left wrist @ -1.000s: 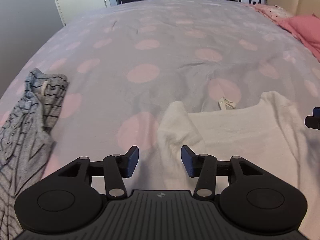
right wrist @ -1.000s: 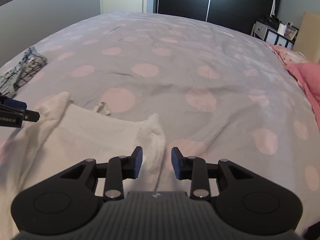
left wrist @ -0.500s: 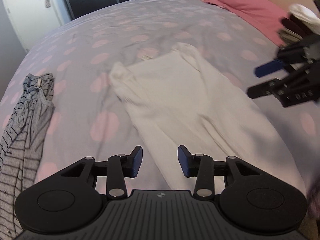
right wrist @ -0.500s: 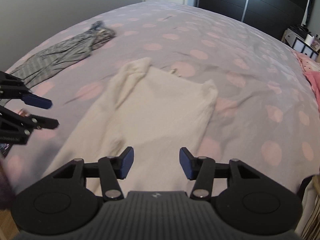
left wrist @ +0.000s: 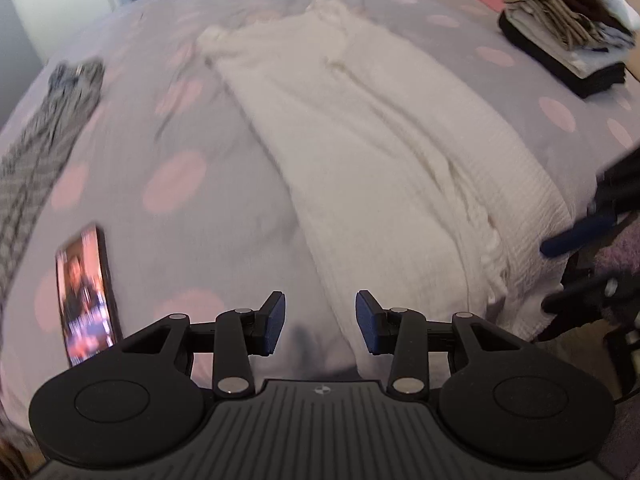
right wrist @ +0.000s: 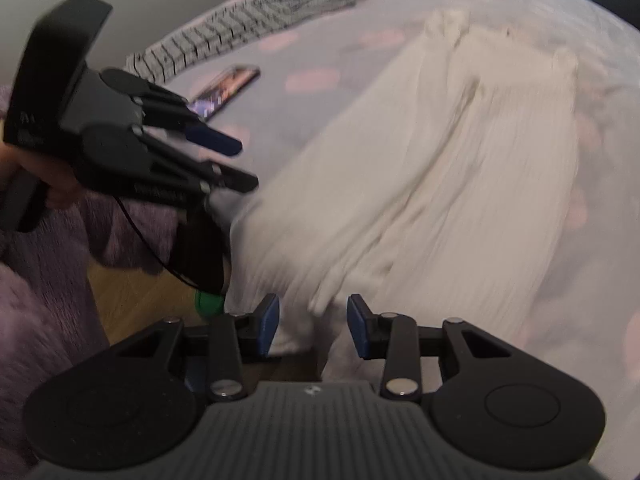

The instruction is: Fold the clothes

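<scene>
A white knitted sweater (left wrist: 384, 152) lies stretched out along the bed (left wrist: 224, 208), on the grey cover with pink dots. In the left wrist view it runs from the upper middle of the frame down to the lower right, its hem hanging over the bed's near edge.

The left tongs (left wrist: 320, 322) sit at the bottom centre of that view, jaws apart with nothing between the blue pads; the sweater's lower left corner lies just beyond and a little right of the gap. At the right edge of the same view the right tongs (left wrist: 576, 268) come in, blurred, near the hem's other corner.

In the right wrist view the right tongs (right wrist: 312, 326) are closing, pads not yet pressing on anything. The sweater's (right wrist: 452, 168) hem edge and a dangling fold lie in line with the gap, just beyond the tips; whether cloth is truly between them I cannot tell through the blur. The left tongs (right wrist: 236, 164) reach in from the upper left, held by a hand (right wrist: 44, 180).

A lit phone (left wrist: 86, 294) lies on the cover at lower left. A grey striped garment (left wrist: 44, 136) lies along the far left edge. A stack of folded clothes (left wrist: 568, 28) sits at the upper right.
</scene>
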